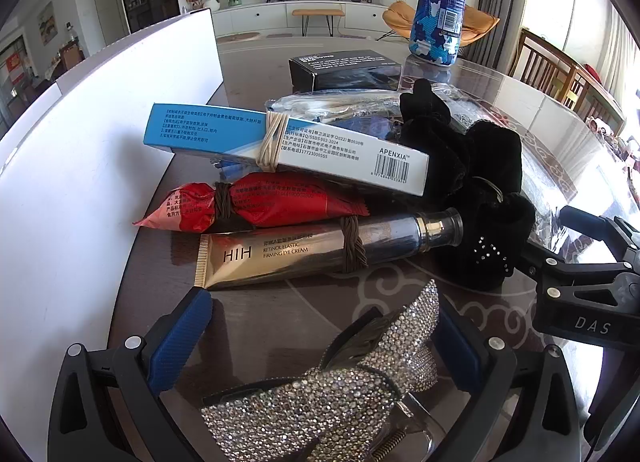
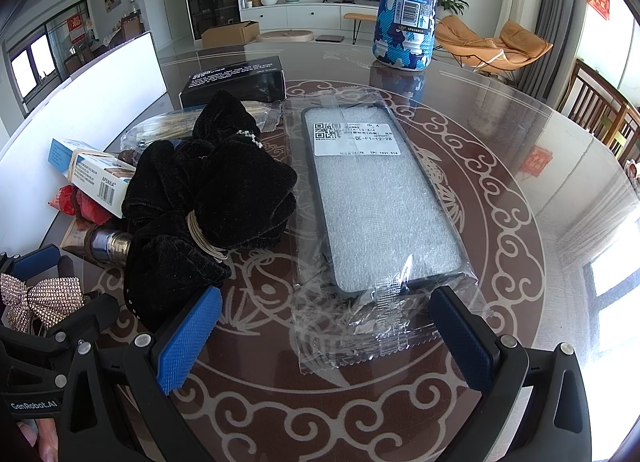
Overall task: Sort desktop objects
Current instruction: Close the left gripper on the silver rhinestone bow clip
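The left gripper (image 1: 320, 326) is spread wide, its blue pads either side of a rhinestone bow clip (image 1: 336, 378) that lies on the glass-topped table (image 2: 520, 221); whether the pads touch the clip is hard to tell, since the lens bends the near field. Just beyond the clip lies a gold eye-cream tube (image 1: 304, 254), then a red sachet (image 1: 256, 205), and a blue-and-white carton (image 1: 280, 145) stacked on top, each bound with a band. A black velvet scrunchie (image 2: 208, 197) sits beside the tube's cap.

The right gripper (image 2: 324, 330) is also released, holding nothing, its fingers flanking the near end of a bagged phone case (image 2: 380, 197) at the table's middle. A black box (image 2: 236, 81) lies further back, a blue patterned bottle (image 2: 404, 9) stands toward the far edge, and a white board (image 1: 80, 165) runs along the left edge.
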A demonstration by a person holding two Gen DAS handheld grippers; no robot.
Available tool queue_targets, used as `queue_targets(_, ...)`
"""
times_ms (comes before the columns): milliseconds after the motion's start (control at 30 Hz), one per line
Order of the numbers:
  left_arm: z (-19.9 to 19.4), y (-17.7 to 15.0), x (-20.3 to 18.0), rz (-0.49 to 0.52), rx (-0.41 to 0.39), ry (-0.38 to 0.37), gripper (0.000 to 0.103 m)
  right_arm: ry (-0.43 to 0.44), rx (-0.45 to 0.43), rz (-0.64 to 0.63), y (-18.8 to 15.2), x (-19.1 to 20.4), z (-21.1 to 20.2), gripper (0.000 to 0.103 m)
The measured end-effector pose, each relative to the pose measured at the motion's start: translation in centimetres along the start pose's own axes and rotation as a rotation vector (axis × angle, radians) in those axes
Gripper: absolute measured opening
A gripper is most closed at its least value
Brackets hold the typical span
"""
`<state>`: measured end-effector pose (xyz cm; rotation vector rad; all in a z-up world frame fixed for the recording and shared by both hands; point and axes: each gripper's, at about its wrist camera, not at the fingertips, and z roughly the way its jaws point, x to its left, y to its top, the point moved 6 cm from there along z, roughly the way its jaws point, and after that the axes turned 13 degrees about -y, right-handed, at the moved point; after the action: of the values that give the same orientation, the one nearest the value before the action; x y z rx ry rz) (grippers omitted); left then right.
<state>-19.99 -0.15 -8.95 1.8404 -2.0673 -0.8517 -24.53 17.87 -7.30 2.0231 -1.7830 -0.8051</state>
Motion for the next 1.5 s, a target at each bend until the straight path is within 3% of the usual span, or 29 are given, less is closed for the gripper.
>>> queue_targets(1200, -0.08, -0.14, -0.05, -0.004, -0.006, 0.003, 0.103, 0.0, 0.0, 0.0, -0.06, 0.03, -0.09, 0.103)
queue_targets(1500, -0.47, -0.7, 0.23, -0.053, -0.022, 0.05, 0.103, 0.0, 0.0, 0.0, -0.04, 0.04, -0.05, 0.103)
